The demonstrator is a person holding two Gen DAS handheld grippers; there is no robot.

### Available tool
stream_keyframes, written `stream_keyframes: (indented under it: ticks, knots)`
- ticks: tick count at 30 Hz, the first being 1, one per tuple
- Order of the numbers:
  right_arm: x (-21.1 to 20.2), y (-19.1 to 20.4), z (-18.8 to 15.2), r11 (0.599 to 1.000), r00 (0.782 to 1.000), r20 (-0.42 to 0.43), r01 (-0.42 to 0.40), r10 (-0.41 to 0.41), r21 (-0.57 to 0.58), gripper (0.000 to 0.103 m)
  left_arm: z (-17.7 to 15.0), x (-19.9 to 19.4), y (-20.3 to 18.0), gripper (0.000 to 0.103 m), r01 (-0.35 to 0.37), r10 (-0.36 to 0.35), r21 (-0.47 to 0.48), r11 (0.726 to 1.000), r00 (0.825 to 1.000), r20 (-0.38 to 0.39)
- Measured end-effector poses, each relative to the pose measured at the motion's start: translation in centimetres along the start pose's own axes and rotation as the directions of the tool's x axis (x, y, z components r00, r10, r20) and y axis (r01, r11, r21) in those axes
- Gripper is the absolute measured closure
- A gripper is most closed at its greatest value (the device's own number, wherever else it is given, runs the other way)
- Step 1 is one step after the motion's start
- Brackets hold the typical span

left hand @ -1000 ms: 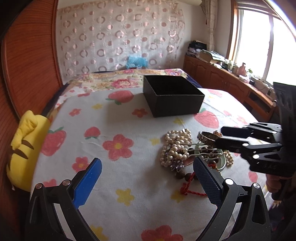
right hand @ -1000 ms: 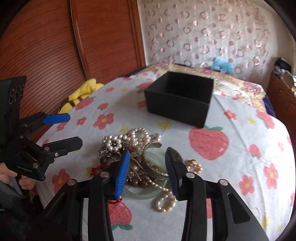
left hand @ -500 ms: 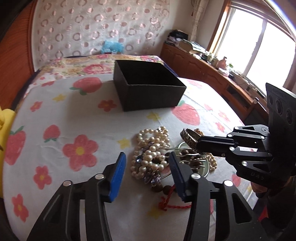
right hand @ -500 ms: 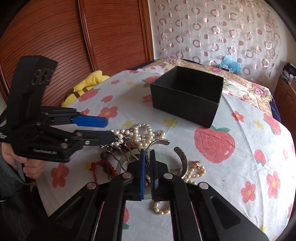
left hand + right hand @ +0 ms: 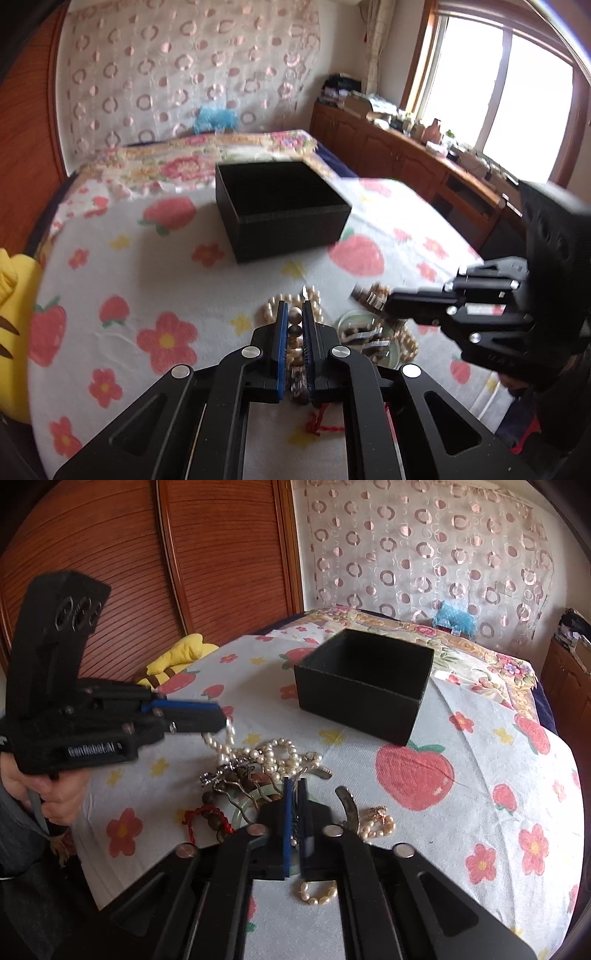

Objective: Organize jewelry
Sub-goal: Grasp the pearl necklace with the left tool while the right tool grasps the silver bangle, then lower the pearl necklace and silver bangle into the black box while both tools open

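Left tool [image 5: 294,320]: blue-padded fingers drawn together on a strand of white pearl beads [image 5: 225,747], which in the right wrist view hangs from the tip [image 5: 218,722] and trails down into the tangled jewelry heap [image 5: 266,771]. The grip at one end of the strand probably serves to draw it free of the tangle.

Right tool [image 5: 294,786]: fingers nearly closed on something thin and metallic in the heap; which piece cannot be told for certain (the left wrist view shows a banded metal bangle [image 5: 369,295] at its tip [image 5: 391,306], blurred). Both tools work the same heap from opposite sides, which suggests separating two entangled pieces.

Heap, relative to the open black cardboard box [image 5: 364,683]: it lies in front of the box, apart from it, and holds pearl strands, a pale green ring-shaped bangle [image 5: 255,805], dark brown wooden beads on red cord [image 5: 207,818] and a small gold-toned beaded piece [image 5: 376,823]. The box is the likely destination; nothing can be seen in its dark interior.

Bed: white cover printed with strawberries and flowers [image 5: 480,782], carrying box and heap. Left of the box lies a yellow plush toy [image 5: 177,659]; behind it, a curtain with pink ring pattern [image 5: 424,554]; beyond the toy, reddish wooden slatted doors [image 5: 110,554]. A window and wooden cabinets [image 5: 406,147] stand to the box's right.
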State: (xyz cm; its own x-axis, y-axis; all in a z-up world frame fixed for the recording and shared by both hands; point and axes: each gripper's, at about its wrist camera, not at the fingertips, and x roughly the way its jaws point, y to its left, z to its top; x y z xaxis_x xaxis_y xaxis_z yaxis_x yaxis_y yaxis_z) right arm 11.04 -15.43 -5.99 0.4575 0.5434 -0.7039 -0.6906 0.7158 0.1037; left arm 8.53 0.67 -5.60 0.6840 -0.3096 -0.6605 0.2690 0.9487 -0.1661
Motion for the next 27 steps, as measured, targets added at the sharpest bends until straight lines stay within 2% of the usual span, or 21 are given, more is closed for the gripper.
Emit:
stream_keyframes:
  ticks: [11, 13, 15, 17, 22, 24, 27]
  knots:
    - [-0.1, -0.2, 0.6, 1.0, 1.0, 0.014, -0.006, 0.006, 0.002, 0.102, 3.4, -3.1, 0.1, 0.096, -0.023, 0.023, 0.001, 1.0, 0.994, 0.103]
    - [-0.1, -0.1, 0.6, 1.0, 1.0, 0.015, -0.007, 0.007, 0.009, 0.097, 3.8, -3.4, 0.1, 0.096, -0.028, 0.027, 0.001, 1.0, 0.993, 0.116]
    - [0.3, 0.0, 0.5, 1.0, 1.0, 0.008, -0.017, 0.017, 0.012, 0.081, 4.1, -3.7, 0.2, 0.096, -0.031, 0.032, -0.005, 0.999, 0.991, 0.131]
    - [0.9, 0.2, 0.4, 1.0, 1.0, -0.008, -0.018, 0.018, 0.005, 0.076, 4.5, -4.0, 0.2, 0.096, -0.032, 0.033, -0.009, 0.999, 0.989, 0.144]
    - [3.1, 0.1, 0.0, 1.0, 0.997, -0.08, -0.018, 0.019, 0.01, 0.076, 5.8, -4.8, 0.0, 0.096, -0.042, 0.041, 0.0, 0.999, 0.983, 0.177]
    - [3.4, 0.0, -0.2, 1.0, 0.995, -0.092, -0.025, 0.025, 0.007, 0.092, 6.5, -5.1, -0.2, 0.096, -0.046, 0.043, 0.009, 0.999, 0.981, 0.19]
    - [3.1, 0.2, 0.1, 1.0, 0.996, -0.084, -0.028, 0.027, -0.007, 0.098, 7.5, -5.3, -0.5, 0.096, -0.053, 0.048, 0.022, 0.998, 0.977, 0.206]
